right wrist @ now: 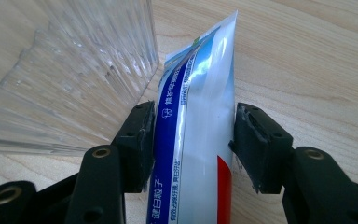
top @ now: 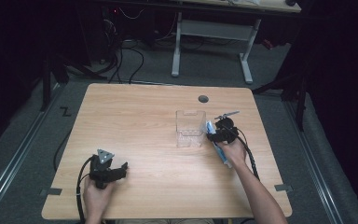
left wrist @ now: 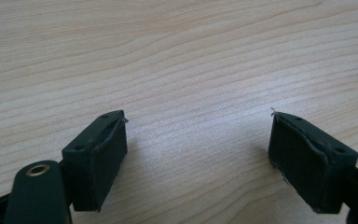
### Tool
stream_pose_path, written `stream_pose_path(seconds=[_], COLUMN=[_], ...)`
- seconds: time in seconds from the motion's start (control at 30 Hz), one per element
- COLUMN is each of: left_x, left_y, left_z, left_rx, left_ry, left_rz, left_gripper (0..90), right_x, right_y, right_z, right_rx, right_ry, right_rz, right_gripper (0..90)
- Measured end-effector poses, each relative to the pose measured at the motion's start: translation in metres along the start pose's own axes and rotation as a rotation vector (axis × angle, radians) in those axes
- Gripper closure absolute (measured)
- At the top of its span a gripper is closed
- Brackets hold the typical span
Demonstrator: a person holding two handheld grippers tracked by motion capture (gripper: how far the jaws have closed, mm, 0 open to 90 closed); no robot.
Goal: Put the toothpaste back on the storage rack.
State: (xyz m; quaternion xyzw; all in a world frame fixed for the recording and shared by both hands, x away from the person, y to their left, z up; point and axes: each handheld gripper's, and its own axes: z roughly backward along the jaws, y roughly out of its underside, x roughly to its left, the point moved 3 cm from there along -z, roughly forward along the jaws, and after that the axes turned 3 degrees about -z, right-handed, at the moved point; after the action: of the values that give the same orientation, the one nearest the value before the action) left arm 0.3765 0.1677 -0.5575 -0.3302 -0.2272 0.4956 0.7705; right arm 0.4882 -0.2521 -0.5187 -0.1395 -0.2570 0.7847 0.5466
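A white, blue and red toothpaste tube [right wrist: 196, 140] lies between the jaws of my right gripper [right wrist: 193, 140], and both pads rest against its sides. From above, the tube [top: 224, 157] runs under the right hand toward the table's near right, with the right gripper [top: 213, 135] at its far end. A clear ribbed plastic container [top: 190, 128] stands upright just left of that gripper, and its wall [right wrist: 74, 70] almost touches the tube's crimped end. My left gripper [top: 123, 169] rests at the near left with its jaws wide apart over bare wood [left wrist: 198, 144].
The wooden table [top: 144, 116] has a round cable hole [top: 203, 99] near its far edge. A thin grey piece [top: 227, 114] shows just beyond the right gripper; what it is I cannot tell. Another desk's white legs [top: 177, 46] stand on the floor behind.
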Motion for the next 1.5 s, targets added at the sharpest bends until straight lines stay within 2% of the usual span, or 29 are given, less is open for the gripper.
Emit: stream_pose_path(seconds=[0.17,0.43,0.73,0.97,1.07,1.1,1.17,1.27,1.5], left_x=[0.0,0.0,0.0,0.0,0.0,0.0,0.0,0.0,0.0], left_y=[0.0,0.0,0.0,0.0,0.0,0.0,0.0,0.0,0.0], left_z=[0.0,0.0,0.0,0.0,0.0,0.0,0.0,0.0,0.0], left_rx=[0.0,0.001,0.001,0.002,0.001,0.002,0.002,0.002,0.002], left_ry=[0.0,0.0,0.0,0.0,0.0,0.0,0.0,0.0,0.0], left_rz=[-0.001,-0.002,-0.002,-0.003,-0.002,-0.003,-0.002,-0.002,-0.002], left_gripper=[19.7,19.7,19.7,19.7,19.8,19.9,20.0,20.0,20.0], right_x=[0.001,-0.001,0.0,-0.003,-0.002,-0.003,-0.005,-0.008,-0.008], right_y=[-0.001,0.0,0.003,0.003,0.003,0.002,0.003,0.003,0.003], right_z=[-0.002,-0.005,-0.011,-0.01,-0.009,-0.007,-0.006,-0.006,-0.003], right_rx=[0.019,0.025,0.035,0.042,0.037,0.032,0.038,0.044,0.045], right_ry=[0.01,-0.009,0.006,-0.006,0.002,0.008,0.005,-0.012,-0.019], right_rz=[0.005,-0.019,-0.017,-0.036,-0.03,-0.025,-0.036,-0.063,-0.044], right_gripper=[48.9,48.4,49.4,54.0,58.2,67.3,69.9,71.2,71.3])
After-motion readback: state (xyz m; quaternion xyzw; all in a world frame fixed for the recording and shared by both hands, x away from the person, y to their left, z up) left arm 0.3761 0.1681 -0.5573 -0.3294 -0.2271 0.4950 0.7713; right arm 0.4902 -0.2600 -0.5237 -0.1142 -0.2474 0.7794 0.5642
